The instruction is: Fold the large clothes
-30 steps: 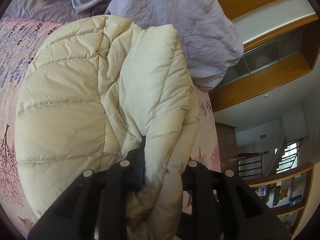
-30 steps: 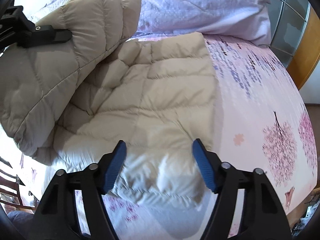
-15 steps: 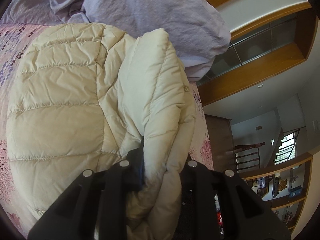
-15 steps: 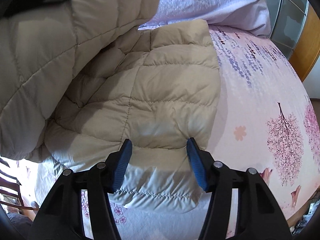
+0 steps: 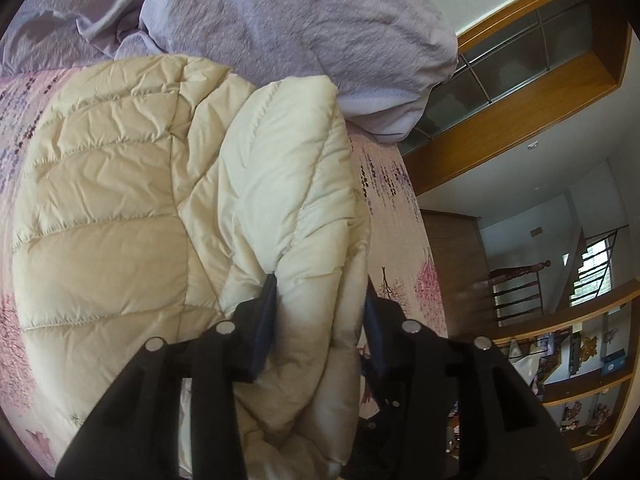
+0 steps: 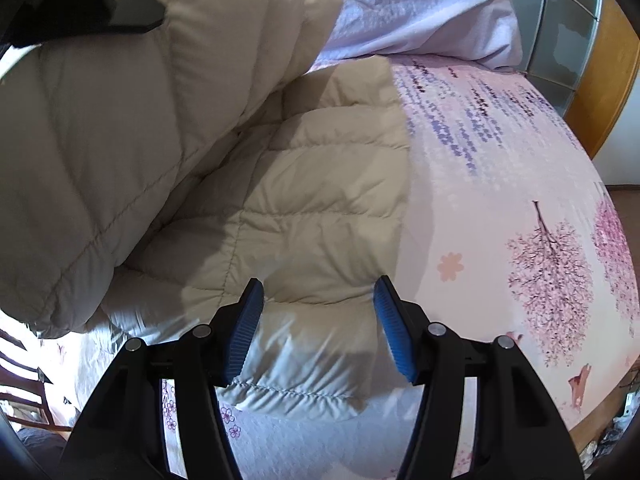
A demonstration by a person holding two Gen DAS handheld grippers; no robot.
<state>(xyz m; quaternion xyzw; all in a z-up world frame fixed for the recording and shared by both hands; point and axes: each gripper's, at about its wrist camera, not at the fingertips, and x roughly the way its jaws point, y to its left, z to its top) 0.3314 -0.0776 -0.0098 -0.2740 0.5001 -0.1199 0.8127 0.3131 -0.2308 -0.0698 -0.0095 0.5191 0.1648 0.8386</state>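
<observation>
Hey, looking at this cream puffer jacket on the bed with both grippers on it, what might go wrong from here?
1. The left gripper has just been opening with the folded-over part of the jacket between its fingers; that puffy flap may spring back open once released.
2. The right gripper stands open over the jacket's near edge, pinning nothing, so the slippery layers could slide on the bedsheet.
3. The fold ends close beside the purple quilt, which may get in the way.
</observation>
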